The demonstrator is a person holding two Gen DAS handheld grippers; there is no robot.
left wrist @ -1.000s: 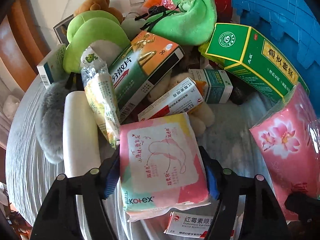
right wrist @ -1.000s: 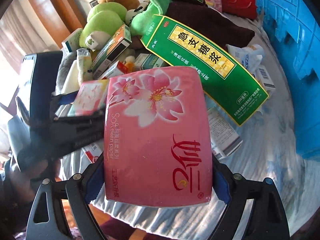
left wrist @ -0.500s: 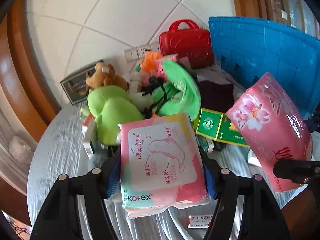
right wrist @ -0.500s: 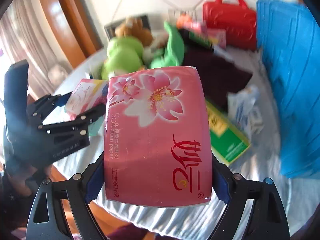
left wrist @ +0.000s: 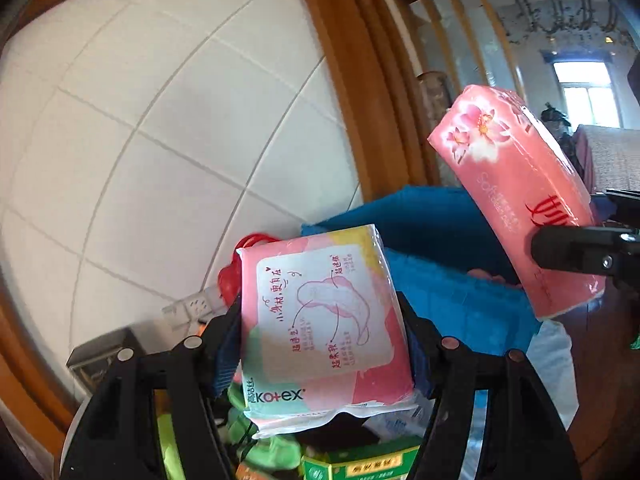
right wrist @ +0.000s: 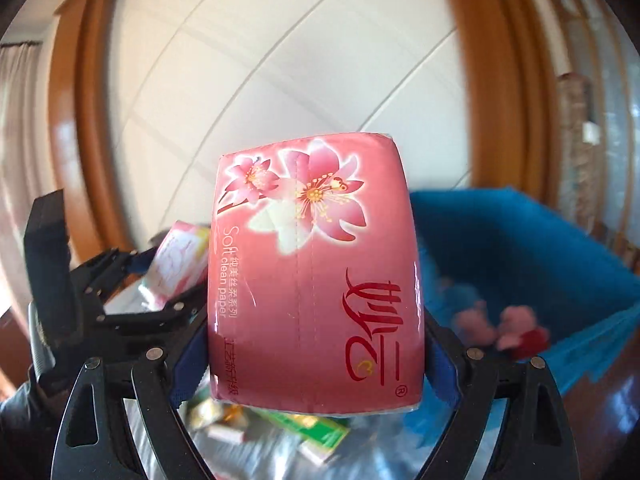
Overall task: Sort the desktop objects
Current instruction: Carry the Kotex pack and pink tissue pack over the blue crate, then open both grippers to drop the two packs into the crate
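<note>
Soft plastic-wrapped goods, judged light and compressible: the left gripper (left wrist: 322, 334) clamps the Kotex pack (left wrist: 320, 320) by its side edges. The right gripper (right wrist: 316, 344) likewise squeezes the pink tissue pack (right wrist: 316, 272) across its width. Film looks slippery; a firm mid-body hold seems advisable.

White tiled wall (left wrist: 160, 128) framed by orange-brown wooden trim (left wrist: 360, 92), bright window (left wrist: 586, 92) far off.

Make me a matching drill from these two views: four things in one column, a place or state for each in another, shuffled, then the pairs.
Things:
1. Kotex pack
2. pink tissue pack
3. blue bin
4. green box

Places or states:
A. on the table below
B. clamped in the right tool
C. clamped in the left tool
D. open-topped, pink items inside

Pairs: 1-C, 2-B, 3-D, 4-A
</note>
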